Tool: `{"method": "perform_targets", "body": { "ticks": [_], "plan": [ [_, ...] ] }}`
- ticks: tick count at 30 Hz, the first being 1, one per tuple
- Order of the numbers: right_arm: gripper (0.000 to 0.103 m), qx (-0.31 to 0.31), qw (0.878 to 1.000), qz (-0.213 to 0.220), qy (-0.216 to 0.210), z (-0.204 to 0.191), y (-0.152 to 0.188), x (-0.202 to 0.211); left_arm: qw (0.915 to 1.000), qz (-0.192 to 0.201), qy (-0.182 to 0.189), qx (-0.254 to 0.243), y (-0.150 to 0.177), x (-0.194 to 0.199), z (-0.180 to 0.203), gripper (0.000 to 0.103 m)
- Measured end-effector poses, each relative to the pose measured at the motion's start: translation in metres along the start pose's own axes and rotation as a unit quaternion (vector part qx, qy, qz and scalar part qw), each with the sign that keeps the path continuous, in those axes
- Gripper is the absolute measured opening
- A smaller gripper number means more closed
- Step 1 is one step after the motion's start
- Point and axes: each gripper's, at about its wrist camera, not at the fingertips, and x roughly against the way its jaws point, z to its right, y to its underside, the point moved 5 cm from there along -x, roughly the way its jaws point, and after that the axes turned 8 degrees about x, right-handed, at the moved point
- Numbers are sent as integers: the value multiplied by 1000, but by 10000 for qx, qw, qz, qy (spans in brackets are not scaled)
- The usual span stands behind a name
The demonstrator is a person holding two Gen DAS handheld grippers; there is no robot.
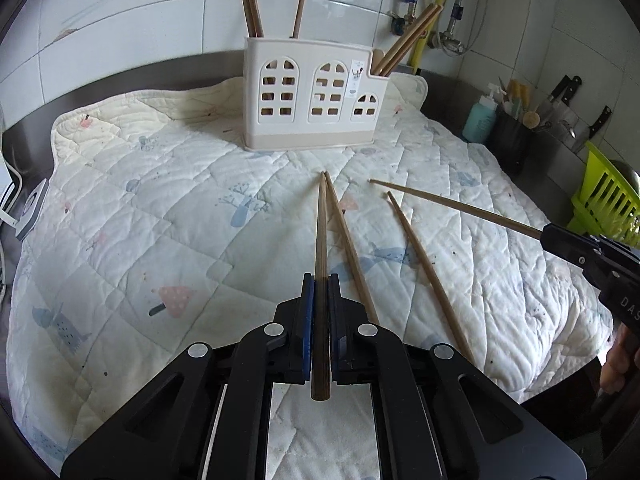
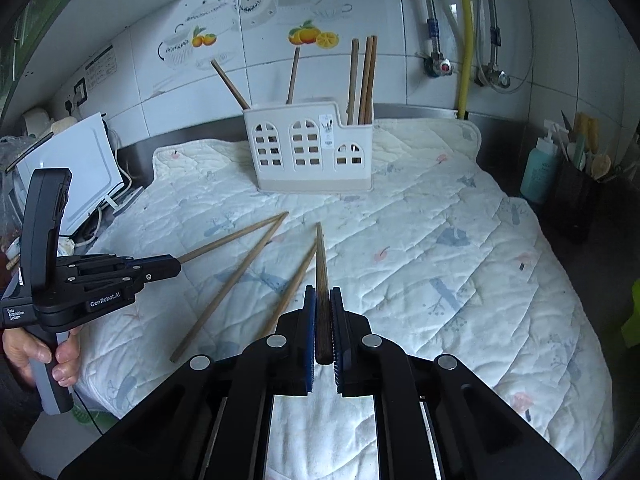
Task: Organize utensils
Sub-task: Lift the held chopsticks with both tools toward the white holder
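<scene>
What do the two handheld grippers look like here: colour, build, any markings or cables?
Both the left gripper and right gripper are matte black plastic, with blue pads inside the fingers, silver round pivot pins and triangular cut-outs. The left one has white "GenRobot.AI" lettering, a grey handle and a thin black cable hanging below.

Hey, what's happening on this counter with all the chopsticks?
A person is sorting chopsticks into the white holder at the back of a quilted mat. The left gripper is shut on one chopstick, and the right gripper is shut on another chopstick. Two loose chopsticks lie on the mat between them. Several chopsticks already stand in the holder.
</scene>
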Motion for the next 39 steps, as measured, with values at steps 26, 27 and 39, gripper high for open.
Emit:
{"method": "perform_targets", "body": {
  "ticks": [26,27,39],
  "plan": [
    [7,521,9956,752,-194,31,-169,9,9972,573,210,-437,-109,32,19,5],
    [7,573,9952,777,-148,33,-178,10,9969,602,191,-474,-114,33,20,5],
    [7,1074,9908,786,232,46,-246,14,9911,1155,406,-513,-187,64,35,5]
  ]
}}
